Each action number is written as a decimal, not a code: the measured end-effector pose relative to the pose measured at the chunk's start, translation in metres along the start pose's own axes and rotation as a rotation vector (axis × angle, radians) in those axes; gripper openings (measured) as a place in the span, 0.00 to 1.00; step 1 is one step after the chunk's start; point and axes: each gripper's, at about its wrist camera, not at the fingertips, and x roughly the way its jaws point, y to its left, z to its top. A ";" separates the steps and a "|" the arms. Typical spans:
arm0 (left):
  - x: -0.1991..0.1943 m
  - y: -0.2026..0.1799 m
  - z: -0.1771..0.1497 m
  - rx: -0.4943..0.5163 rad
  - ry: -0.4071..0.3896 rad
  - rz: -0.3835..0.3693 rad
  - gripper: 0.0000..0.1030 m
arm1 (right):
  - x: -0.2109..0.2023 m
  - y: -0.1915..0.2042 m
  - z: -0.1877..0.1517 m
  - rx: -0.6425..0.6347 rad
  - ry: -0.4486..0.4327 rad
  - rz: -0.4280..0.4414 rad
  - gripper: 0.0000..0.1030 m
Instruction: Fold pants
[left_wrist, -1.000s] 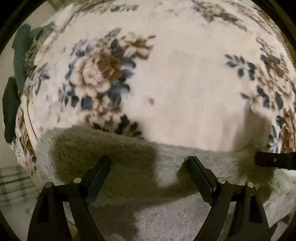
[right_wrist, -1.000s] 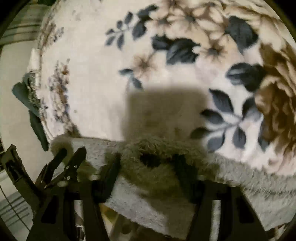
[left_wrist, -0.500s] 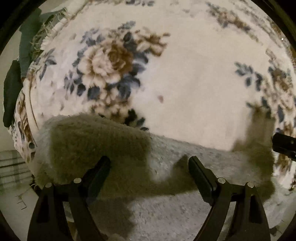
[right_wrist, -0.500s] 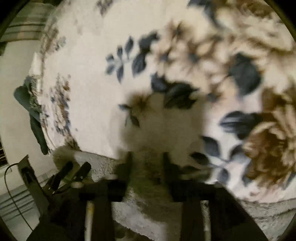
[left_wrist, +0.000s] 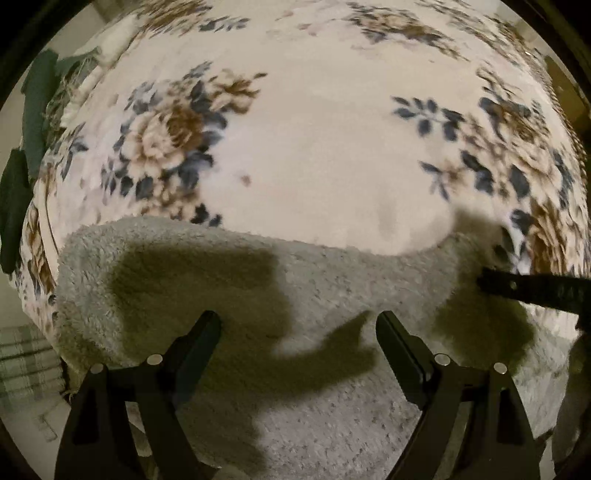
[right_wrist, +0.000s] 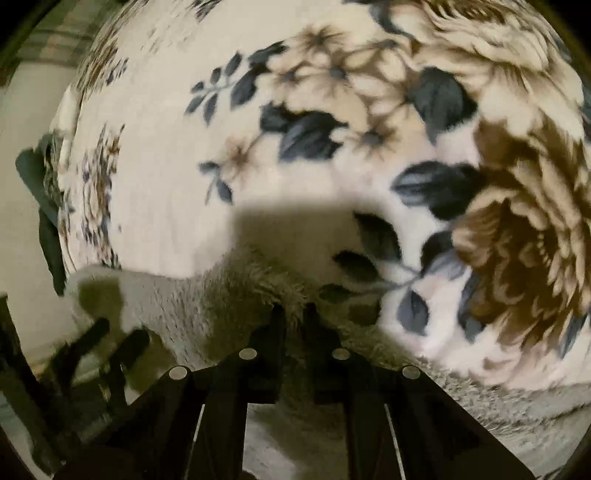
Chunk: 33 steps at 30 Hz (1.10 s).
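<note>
The grey fleecy pants (left_wrist: 314, 295) lie on a floral blanket, filling the lower half of the left wrist view. My left gripper (left_wrist: 297, 325) is open and hovers just above the fabric, holding nothing. My right gripper (right_wrist: 295, 314) is shut on the far edge of the pants (right_wrist: 207, 306), with a tuft of fleece pinched between its fingers. The right gripper's finger (left_wrist: 532, 291) shows at the right edge of the left wrist view, at the pants' far right corner. The left gripper (right_wrist: 110, 343) shows blurred at the lower left of the right wrist view.
The cream blanket with blue and brown flowers (left_wrist: 314, 147) covers the bed beyond the pants. Dark green cloth (left_wrist: 33, 110) hangs at the bed's far left edge. A pale floor (right_wrist: 29, 147) lies past that edge.
My right gripper has closed on the pants' far edge, from open around it a second ago. The left gripper stays open and has drifted slightly over the fabric.
</note>
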 end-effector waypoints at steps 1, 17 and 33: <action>-0.005 -0.002 -0.003 0.010 -0.003 -0.005 0.83 | -0.003 -0.004 -0.002 0.020 -0.001 0.021 0.16; -0.027 -0.194 -0.050 0.198 0.038 -0.207 0.83 | -0.201 -0.310 -0.228 0.793 -0.410 -0.052 0.67; 0.051 -0.345 -0.084 0.295 0.088 -0.019 0.87 | -0.207 -0.489 -0.214 0.646 -0.342 -0.200 0.70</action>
